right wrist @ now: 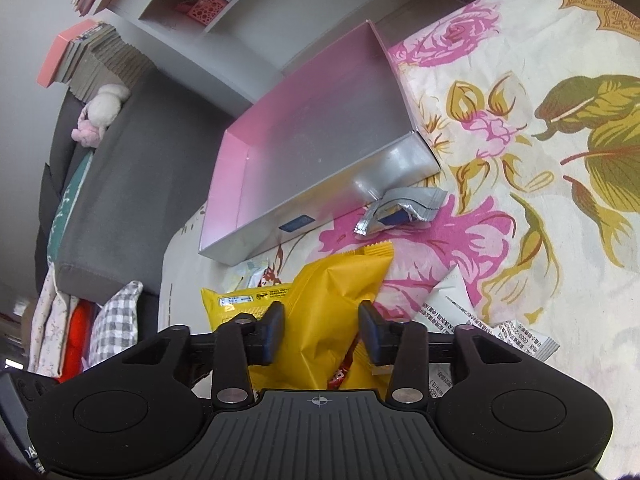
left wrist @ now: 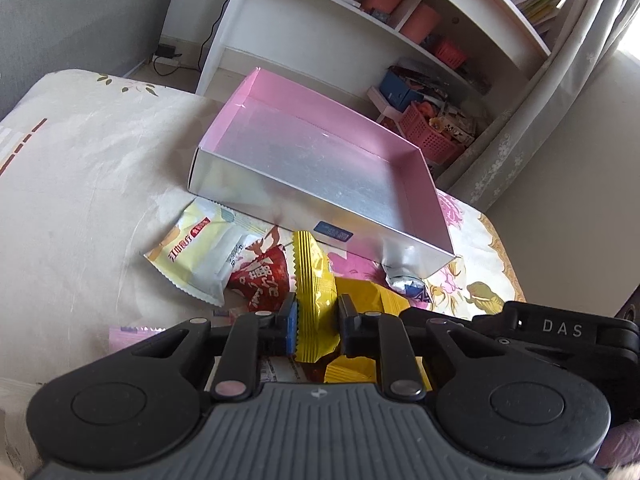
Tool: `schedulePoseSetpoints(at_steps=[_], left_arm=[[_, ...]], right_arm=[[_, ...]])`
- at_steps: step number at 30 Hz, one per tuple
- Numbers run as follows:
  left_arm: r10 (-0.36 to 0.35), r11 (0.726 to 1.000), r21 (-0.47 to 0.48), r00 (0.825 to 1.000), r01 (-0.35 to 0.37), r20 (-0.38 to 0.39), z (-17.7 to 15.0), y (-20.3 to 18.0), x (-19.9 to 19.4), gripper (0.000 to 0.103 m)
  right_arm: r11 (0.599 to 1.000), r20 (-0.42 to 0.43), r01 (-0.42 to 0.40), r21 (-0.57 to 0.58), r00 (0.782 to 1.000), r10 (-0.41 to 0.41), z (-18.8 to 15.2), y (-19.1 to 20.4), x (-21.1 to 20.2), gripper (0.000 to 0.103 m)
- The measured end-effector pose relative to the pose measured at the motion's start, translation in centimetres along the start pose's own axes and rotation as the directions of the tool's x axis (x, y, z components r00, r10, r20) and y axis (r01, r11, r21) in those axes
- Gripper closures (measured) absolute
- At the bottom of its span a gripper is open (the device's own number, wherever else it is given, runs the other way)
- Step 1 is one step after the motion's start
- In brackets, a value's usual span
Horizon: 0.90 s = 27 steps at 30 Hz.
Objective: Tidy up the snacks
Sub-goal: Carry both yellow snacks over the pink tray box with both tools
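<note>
A shallow silver box with a pink inside [left wrist: 320,152] lies empty on the bed; it also shows in the right wrist view [right wrist: 320,140]. My left gripper [left wrist: 318,320] is shut on a yellow snack packet [left wrist: 312,280] in front of the box. My right gripper [right wrist: 322,332] is shut on an orange-yellow snack bag [right wrist: 340,292]. Loose on the sheet lie a pale yellow-and-white packet [left wrist: 200,256], a red packet [left wrist: 264,276], a silver packet [right wrist: 400,208] by the box's near corner, and white packets [right wrist: 460,312].
A floral bedsheet [right wrist: 520,120] covers the bed. A white shelf unit with pink baskets [left wrist: 428,136] stands behind the box. A grey sofa with cushions [right wrist: 120,184] is at the left in the right wrist view. A pink packet [left wrist: 132,336] lies near my left gripper.
</note>
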<state>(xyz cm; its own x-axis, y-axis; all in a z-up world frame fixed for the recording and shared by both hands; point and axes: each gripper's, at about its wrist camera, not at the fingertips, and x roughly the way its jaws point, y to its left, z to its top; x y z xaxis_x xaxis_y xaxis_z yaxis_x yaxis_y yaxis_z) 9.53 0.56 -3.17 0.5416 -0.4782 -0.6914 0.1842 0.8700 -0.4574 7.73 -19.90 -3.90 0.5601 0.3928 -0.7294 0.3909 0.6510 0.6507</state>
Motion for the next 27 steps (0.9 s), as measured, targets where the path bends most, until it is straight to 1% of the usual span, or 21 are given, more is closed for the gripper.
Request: schedulePoseSetpoints(at_steps=[3,5,6,12,13,14,17,19,22,27], left_arm=[[-0.014,1.0,-0.002,1.0,0.014,-0.008,-0.2,0.0,-0.1,0.085],[-0.023,1.0,-0.015,1.0,0.023,-0.012,-0.4,0.2,-0.2,0.085],[-0.026,0.999,-0.021,1.0,0.026,-0.012,-0.4,0.3,-0.2,0.085],[-0.046,0.998,-0.052,0.999,0.045,-0.012,-0.6,0.8,-0.3,0.085],[-0.047,0.997,-0.055,0.999,0.046,-0.012,-0.7,0.8,-0.4,0.085],[-0.046,0.997,-0.056,0.999,0.046,-0.01,-0.7,0.7,-0.4,0.085],[-0.041,0.998,-0.056,0.999,0.04,-0.006,-0.8,0.7,-0.6,0.085],[-0.035,0.998,-0.055,0.999,0.035,-0.005,-0.8,0.6,-0.7,0.085],[-0.031,0.998,-0.054,0.999,0.031,0.01,-0.7,0.6,-1.2,0.085],[-0.026,0.998,-0.048,0.999,0.028,0.048,-0.4,0.5,-2.5,0.085]], right_arm=[[1.0,-0.007,-0.004,0.001,1.0,0.004,-0.2,0.2,0.4,0.058],[1.0,-0.003,-0.009,0.0,1.0,0.009,-0.3,0.4,0.6,0.053],[1.0,0.0,-0.009,-0.002,1.0,0.009,-0.3,0.5,0.6,0.052],[0.998,0.029,0.028,-0.06,0.999,-0.026,-0.9,1.2,1.0,0.052],[0.996,0.033,0.037,-0.078,0.999,-0.035,-1.0,1.4,1.1,0.053],[0.994,0.04,0.054,-0.096,0.998,-0.051,-1.1,1.6,1.1,0.058],[0.981,0.067,0.109,-0.158,0.993,-0.099,-1.7,2.2,1.3,0.067],[0.977,0.076,0.126,-0.171,0.99,-0.115,-1.9,2.5,1.2,0.07],[0.982,0.075,0.112,-0.154,0.992,-0.102,-1.9,2.5,0.7,0.073],[0.986,0.089,0.08,-0.144,0.994,-0.067,-1.7,2.5,-0.5,0.073]])
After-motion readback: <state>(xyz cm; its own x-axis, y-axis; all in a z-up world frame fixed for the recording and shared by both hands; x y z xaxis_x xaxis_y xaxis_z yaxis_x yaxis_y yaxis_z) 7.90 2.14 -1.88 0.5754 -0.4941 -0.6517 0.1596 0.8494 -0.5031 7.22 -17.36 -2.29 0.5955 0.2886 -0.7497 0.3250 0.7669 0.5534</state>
